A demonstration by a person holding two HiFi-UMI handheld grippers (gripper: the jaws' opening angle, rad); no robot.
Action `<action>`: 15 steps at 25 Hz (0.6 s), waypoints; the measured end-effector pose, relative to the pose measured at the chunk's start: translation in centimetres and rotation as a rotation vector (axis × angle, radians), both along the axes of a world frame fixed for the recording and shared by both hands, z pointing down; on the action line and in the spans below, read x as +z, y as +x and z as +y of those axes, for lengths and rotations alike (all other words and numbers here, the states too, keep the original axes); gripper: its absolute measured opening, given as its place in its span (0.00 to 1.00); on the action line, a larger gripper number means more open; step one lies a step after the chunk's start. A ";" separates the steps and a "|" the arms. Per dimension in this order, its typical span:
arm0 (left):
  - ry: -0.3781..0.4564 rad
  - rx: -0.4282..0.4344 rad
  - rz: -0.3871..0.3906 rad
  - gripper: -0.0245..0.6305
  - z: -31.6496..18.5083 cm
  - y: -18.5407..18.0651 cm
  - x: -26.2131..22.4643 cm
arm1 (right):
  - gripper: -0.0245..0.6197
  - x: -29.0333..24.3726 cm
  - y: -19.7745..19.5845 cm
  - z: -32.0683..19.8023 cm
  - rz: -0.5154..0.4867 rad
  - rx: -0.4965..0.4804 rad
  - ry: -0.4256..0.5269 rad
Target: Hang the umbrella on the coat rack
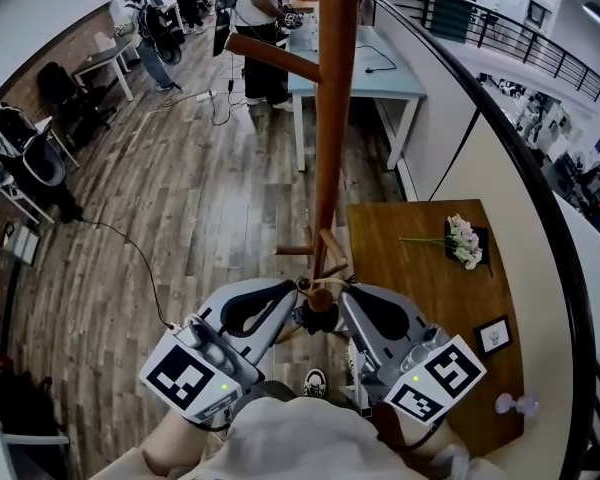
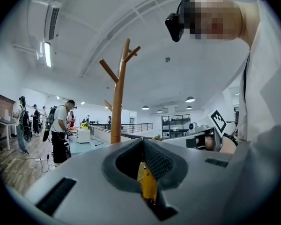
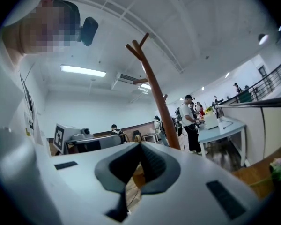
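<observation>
The wooden coat rack [image 1: 332, 118] rises straight ahead of me, a peg branching left near its top; it also stands in the left gripper view [image 2: 117, 107] and the right gripper view [image 3: 159, 97]. Both grippers sit close together by the pole's lower part, tips facing each other and tilted upward. My left gripper [image 1: 292, 288] [image 2: 143, 146] is shut on a yellow piece of the umbrella [image 2: 147, 182]. My right gripper [image 1: 345, 293] [image 3: 140, 146] is shut on a tan piece of it [image 3: 138, 172]. From above only a small brown part of the umbrella [image 1: 320, 296] shows between the tips.
A wooden side table [image 1: 430, 298] at the right holds a flower bunch [image 1: 465, 240] and a small picture frame [image 1: 493, 334]. A pale blue table [image 1: 380, 68] stands behind the rack with people near it. A curved railing [image 1: 500, 118] bounds the right. A cable [image 1: 140, 268] crosses the floor.
</observation>
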State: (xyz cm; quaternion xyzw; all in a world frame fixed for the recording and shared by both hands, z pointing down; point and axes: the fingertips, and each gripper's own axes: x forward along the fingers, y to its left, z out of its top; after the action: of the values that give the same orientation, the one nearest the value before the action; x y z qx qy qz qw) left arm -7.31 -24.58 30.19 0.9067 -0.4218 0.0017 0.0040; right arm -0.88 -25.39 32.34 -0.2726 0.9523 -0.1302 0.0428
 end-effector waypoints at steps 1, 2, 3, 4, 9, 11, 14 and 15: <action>0.001 -0.005 -0.003 0.05 -0.3 0.0 0.0 | 0.05 0.0 0.1 -0.2 -0.001 -0.002 0.001; 0.000 -0.011 -0.004 0.05 -0.4 -0.1 0.1 | 0.05 0.0 0.2 -0.4 -0.001 -0.007 0.001; -0.002 -0.015 -0.006 0.05 -0.6 0.0 0.1 | 0.05 0.1 0.3 -0.5 -0.001 -0.013 0.001; -0.004 -0.018 -0.007 0.05 -0.7 0.0 0.2 | 0.05 0.1 0.3 -0.5 0.001 -0.019 0.001; -0.003 -0.015 -0.012 0.05 -1.2 0.3 -0.1 | 0.05 -0.4 0.4 -0.5 0.022 -0.032 0.025; -0.003 -0.023 0.004 0.05 -1.3 0.0 -0.4 | 0.05 -0.7 0.3 -0.3 0.029 -0.030 0.032; -0.018 0.005 0.038 0.05 -1.3 -0.2 -0.5 | 0.05 -1.1 0.2 -0.1 0.042 -0.015 0.033; -0.022 0.020 0.046 0.05 -1.3 -0.2 -0.6 | 0.05 -1.2 0.2 -0.1 0.046 -0.006 0.036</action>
State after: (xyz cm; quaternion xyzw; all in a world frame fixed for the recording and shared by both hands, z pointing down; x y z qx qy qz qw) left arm -7.48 -25.90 29.61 0.9105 -0.4125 -0.0143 0.0236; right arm -0.66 -25.44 31.17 -0.2719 0.9560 -0.1070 0.0252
